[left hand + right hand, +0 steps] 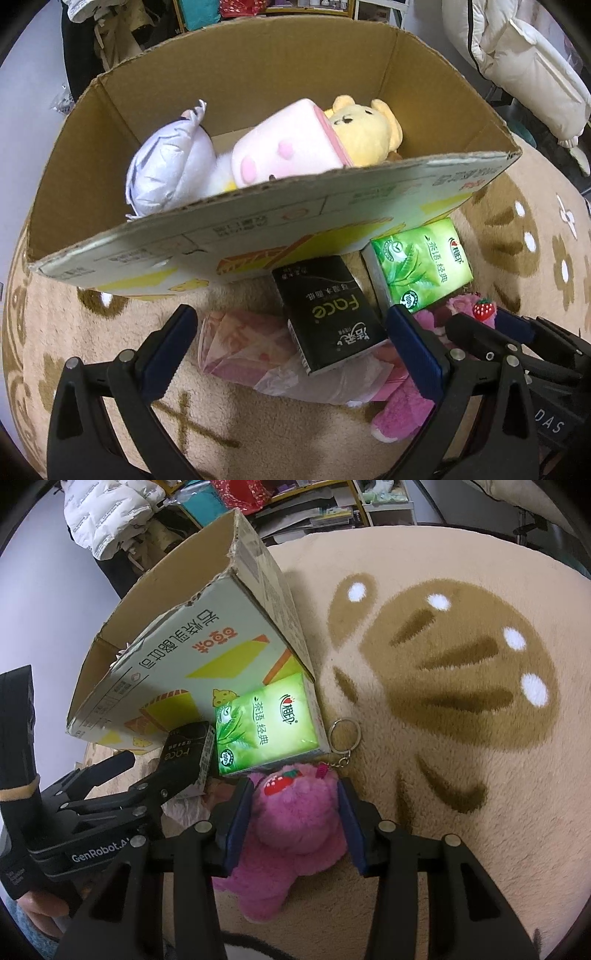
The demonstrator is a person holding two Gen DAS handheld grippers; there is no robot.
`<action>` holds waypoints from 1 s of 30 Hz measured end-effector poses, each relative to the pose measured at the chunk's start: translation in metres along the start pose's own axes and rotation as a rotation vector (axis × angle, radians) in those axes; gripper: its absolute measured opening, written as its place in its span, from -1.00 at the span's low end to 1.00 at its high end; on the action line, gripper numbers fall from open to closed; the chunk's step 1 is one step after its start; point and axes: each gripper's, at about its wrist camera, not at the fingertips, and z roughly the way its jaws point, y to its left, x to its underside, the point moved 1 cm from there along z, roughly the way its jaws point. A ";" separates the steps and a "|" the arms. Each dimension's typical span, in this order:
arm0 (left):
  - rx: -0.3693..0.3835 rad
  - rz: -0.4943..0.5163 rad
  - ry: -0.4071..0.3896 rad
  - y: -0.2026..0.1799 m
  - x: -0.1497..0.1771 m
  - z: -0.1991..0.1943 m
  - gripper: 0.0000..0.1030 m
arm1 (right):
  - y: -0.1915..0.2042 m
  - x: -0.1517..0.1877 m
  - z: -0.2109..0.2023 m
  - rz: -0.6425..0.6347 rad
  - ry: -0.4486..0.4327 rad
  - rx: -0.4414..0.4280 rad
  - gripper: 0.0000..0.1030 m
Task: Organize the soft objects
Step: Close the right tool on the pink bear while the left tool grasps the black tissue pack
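An open cardboard box (258, 74) holds a pink plush (284, 147), a yellow bear plush (365, 136) and a white puffy item (166, 173). In front of it on the rug lie a black tissue pack (325, 314), a green tissue pack (421, 266), a pink wrapped packet (240, 343) and a pink bear plush (295, 823) with a strawberry and keyring (345, 734). My left gripper (295, 343) is open around the black pack. My right gripper (293, 816) has its jaws against both sides of the pink bear.
A beige rug (461, 738) with brown flower patterns covers the floor. White puffy jackets (517, 55) and cluttered shelves (314, 502) stand behind the box. The box's printed side (177, 672) faces the grippers.
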 end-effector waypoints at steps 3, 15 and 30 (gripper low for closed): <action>0.028 0.001 0.025 -0.007 0.001 0.004 0.82 | 0.000 0.001 0.001 0.007 0.003 -0.004 -0.06; 0.035 0.008 0.033 -0.018 -0.003 0.005 0.65 | -0.005 -0.002 -0.001 0.004 -0.007 -0.003 -0.06; 0.066 0.010 0.012 -0.015 0.004 0.005 0.02 | -0.007 -0.003 0.003 0.010 0.020 -0.022 -0.14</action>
